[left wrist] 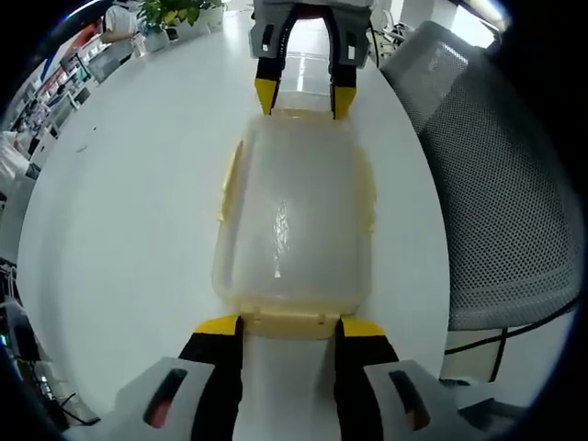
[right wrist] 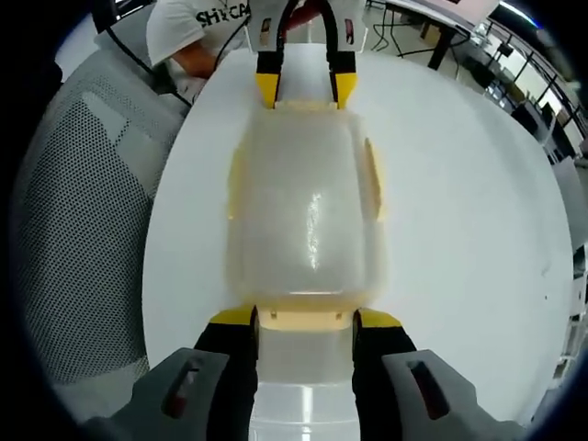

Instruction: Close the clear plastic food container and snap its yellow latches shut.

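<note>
While the white worktop (left wrist: 129, 202) spreads wide, the clear container (left wrist: 292, 220) lies mid-frame, lid down. Left gripper (left wrist: 290, 331) at bottom, jaws spread astride the near yellow latch (left wrist: 292, 323); right gripper (right wrist: 305, 323) likewise at the opposite end latch (right wrist: 303, 318). Latching's underway, I'd say: next, press each flap down.

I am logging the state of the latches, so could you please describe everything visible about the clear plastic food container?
The clear rectangular plastic food container lies flat on the round white table, its frosted lid seated on top. Pale yellow latches sit on all four sides. The left gripper and the right gripper face each other at its two short ends, open jaws flanking each end latch. Whether the latches are snapped shut cannot be told.
</note>
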A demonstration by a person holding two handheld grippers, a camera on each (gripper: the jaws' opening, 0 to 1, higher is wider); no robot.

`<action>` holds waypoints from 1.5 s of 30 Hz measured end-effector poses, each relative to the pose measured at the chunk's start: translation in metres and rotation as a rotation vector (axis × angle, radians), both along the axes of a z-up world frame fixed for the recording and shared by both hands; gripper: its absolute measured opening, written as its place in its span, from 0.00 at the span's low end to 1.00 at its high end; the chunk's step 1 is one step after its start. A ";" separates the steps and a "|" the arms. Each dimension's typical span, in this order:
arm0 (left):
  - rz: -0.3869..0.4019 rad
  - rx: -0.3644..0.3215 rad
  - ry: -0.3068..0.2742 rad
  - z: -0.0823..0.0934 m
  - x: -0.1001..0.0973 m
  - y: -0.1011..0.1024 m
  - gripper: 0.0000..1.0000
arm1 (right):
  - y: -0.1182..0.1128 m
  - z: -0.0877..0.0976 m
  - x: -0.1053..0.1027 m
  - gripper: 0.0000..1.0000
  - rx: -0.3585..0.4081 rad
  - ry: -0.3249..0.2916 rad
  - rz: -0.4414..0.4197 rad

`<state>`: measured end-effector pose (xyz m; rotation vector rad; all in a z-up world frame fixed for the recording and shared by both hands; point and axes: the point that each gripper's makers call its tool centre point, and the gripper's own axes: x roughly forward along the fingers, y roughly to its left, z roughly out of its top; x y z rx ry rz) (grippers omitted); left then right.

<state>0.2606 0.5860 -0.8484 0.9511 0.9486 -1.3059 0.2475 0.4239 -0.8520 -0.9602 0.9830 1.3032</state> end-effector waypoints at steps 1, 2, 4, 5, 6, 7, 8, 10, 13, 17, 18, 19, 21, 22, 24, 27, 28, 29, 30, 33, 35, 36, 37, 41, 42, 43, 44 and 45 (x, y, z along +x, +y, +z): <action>-0.002 -0.004 0.000 0.000 0.000 0.001 0.33 | 0.000 0.000 0.000 0.37 -0.010 0.002 0.001; -0.001 -0.009 0.000 0.001 0.000 0.001 0.33 | 0.000 0.000 0.000 0.37 -0.021 0.002 0.013; -0.001 -0.015 0.002 0.000 0.000 0.000 0.33 | 0.000 0.000 0.000 0.37 -0.025 0.007 0.018; 0.001 -0.015 0.003 0.000 0.000 0.000 0.33 | 0.000 0.000 0.000 0.38 -0.027 0.009 0.025; 0.001 -0.011 0.005 0.000 0.000 0.000 0.33 | 0.000 -0.001 0.001 0.38 -0.032 0.010 0.029; -0.003 -0.010 0.007 0.000 0.000 -0.001 0.34 | 0.000 -0.002 0.001 0.38 -0.045 0.012 0.030; -0.010 -0.005 0.011 -0.001 0.001 -0.001 0.34 | 0.000 -0.002 0.001 0.38 -0.054 0.013 0.030; -0.029 -0.004 0.016 -0.001 0.001 -0.002 0.34 | 0.001 -0.002 0.001 0.39 -0.066 0.015 0.025; -0.036 0.032 0.015 -0.001 0.002 -0.003 0.35 | -0.001 -0.001 0.000 0.39 -0.072 0.014 0.025; -0.039 0.096 0.009 -0.002 0.001 -0.004 0.35 | -0.002 0.000 0.000 0.37 -0.055 0.011 0.017; -0.051 0.110 0.004 -0.001 0.001 -0.004 0.34 | -0.002 0.001 0.000 0.37 -0.045 0.011 0.016; -0.042 0.113 0.005 -0.001 0.000 -0.004 0.34 | -0.003 0.001 0.001 0.37 -0.034 0.015 0.012; -0.041 0.078 0.007 0.000 0.000 -0.005 0.34 | -0.005 0.001 0.004 0.37 -0.037 0.013 0.020; -0.015 0.069 0.029 0.001 0.000 -0.005 0.34 | -0.005 0.003 0.002 0.37 -0.030 0.044 0.004; -0.013 0.087 0.025 0.004 0.000 0.000 0.34 | 0.000 0.011 0.001 0.37 0.016 0.037 0.022; -0.018 0.080 0.007 0.013 -0.005 0.001 0.34 | 0.001 0.021 -0.002 0.37 0.036 0.032 0.032; -0.021 0.064 0.008 0.015 -0.007 0.000 0.34 | 0.000 0.022 -0.005 0.37 0.037 0.033 0.037; -0.012 0.040 0.009 0.018 -0.008 -0.001 0.34 | -0.001 0.023 -0.005 0.37 0.041 0.029 0.040; 0.001 0.035 0.018 0.020 -0.010 0.000 0.34 | -0.001 0.024 -0.006 0.36 0.052 0.029 0.044; -0.007 0.021 0.006 0.028 -0.012 -0.001 0.34 | -0.001 0.029 -0.008 0.36 0.057 0.032 0.045; -0.004 0.011 0.007 0.033 -0.012 -0.001 0.34 | 0.000 0.033 -0.008 0.36 0.062 0.028 0.046; -0.004 0.001 0.012 0.036 -0.012 -0.001 0.34 | 0.000 0.034 -0.008 0.36 0.063 0.029 0.046; -0.003 -0.007 0.022 0.038 -0.013 -0.001 0.34 | 0.000 0.035 -0.008 0.36 0.063 0.030 0.046; -0.012 -0.018 0.030 0.046 -0.012 0.001 0.34 | 0.002 0.041 -0.009 0.36 0.073 0.037 0.038; -0.013 -0.010 0.030 0.049 -0.012 0.002 0.34 | 0.004 0.045 -0.009 0.36 0.084 0.036 0.035; -0.017 -0.008 0.025 0.050 -0.010 0.003 0.34 | 0.005 0.048 -0.009 0.36 0.089 0.036 0.032; -0.016 -0.010 0.023 0.052 -0.009 0.003 0.34 | 0.005 0.051 -0.007 0.36 0.089 0.029 0.031; -0.013 -0.013 0.024 0.055 -0.008 0.003 0.34 | 0.005 0.053 -0.006 0.36 0.089 0.022 0.034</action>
